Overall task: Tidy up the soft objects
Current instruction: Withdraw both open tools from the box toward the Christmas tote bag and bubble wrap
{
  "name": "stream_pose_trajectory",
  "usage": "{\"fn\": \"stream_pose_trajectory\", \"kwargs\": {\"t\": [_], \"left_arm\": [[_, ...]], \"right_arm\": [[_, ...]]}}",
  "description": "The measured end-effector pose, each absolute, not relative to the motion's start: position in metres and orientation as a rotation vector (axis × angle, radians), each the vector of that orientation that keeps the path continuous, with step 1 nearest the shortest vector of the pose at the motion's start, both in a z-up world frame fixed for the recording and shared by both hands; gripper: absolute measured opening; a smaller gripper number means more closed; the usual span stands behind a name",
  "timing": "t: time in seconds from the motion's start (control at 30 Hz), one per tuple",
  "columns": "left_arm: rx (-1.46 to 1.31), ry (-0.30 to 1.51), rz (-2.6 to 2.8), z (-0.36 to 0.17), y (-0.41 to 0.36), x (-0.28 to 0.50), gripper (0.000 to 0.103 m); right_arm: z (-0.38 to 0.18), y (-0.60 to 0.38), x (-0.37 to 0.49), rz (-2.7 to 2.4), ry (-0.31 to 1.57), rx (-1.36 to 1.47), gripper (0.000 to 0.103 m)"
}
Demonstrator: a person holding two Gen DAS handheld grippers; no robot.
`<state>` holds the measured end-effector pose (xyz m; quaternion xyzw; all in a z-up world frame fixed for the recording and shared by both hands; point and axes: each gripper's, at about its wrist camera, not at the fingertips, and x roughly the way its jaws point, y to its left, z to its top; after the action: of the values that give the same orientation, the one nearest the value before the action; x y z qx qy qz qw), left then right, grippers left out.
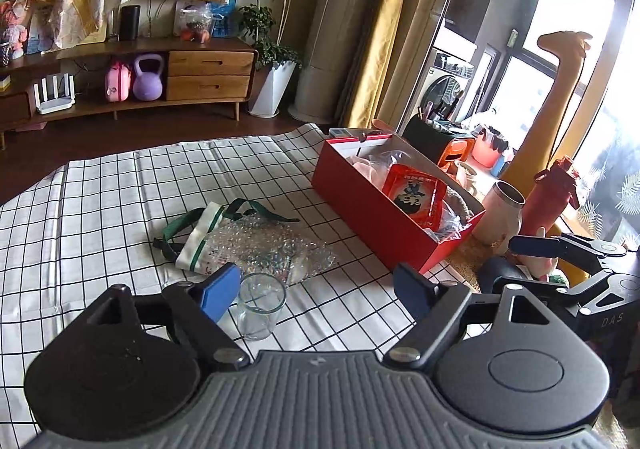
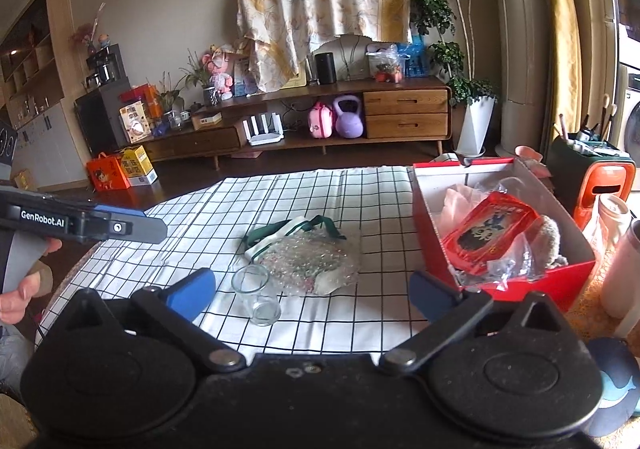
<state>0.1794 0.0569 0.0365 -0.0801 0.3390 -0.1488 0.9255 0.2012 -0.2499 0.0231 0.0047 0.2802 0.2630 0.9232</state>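
Observation:
A red box (image 1: pixel 380 227) (image 2: pixel 560 283) stands on the right of the checked cloth (image 1: pixel 100 209) (image 2: pixel 340 193). It holds a red cartoon packet (image 1: pixel 414 197) (image 2: pixel 492 233), something pink and soft (image 2: pixel 456 201), a grey fuzzy thing (image 2: pixel 551 237) and clear plastic bags. Mid-cloth lies a bubble-wrap bag (image 1: pixel 268 249) (image 2: pixel 316 265) over a white pouch with green straps (image 1: pixel 200 241) (image 2: pixel 276 237). My left gripper (image 1: pixel 316 285) is open, with nothing between its pads. My right gripper (image 2: pixel 312 291) is also open and holds nothing. Both hover short of the bubble-wrap bag.
A clear glass (image 1: pixel 260 305) (image 2: pixel 256 295) stands just before the bubble wrap, by each gripper's left finger. Right of the box are a white tumbler (image 1: pixel 502 217), a red bottle (image 1: pixel 552 193), an orange-and-green bin of brushes (image 2: pixel 592 177) and a tall tan plush neck (image 1: pixel 560 89). A hand (image 2: pixel 16 301) holds the left gripper.

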Motion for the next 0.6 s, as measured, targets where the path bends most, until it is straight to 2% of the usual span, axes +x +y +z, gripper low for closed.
{"fn": "stream_pose_trajectory", "kwargs": {"t": [0.27, 0.4, 0.6], "left_arm": [[-0.171, 0.707, -0.285, 0.013, 0.089, 0.199, 0.088], [-0.161, 0.689, -0.258, 0.000, 0.099, 0.212, 0.102], [-0.119, 0.669, -0.182, -0.018, 0.107, 0.242, 0.103]], "right_arm": [[0.004, -0.229, 0.220, 0.562, 0.622, -0.014, 0.103], [-0.009, -0.219, 0.237, 0.571, 0.658, -0.021, 0.103], [-0.028, -0.199, 0.267, 0.575, 0.708, -0.068, 0.103]]}}
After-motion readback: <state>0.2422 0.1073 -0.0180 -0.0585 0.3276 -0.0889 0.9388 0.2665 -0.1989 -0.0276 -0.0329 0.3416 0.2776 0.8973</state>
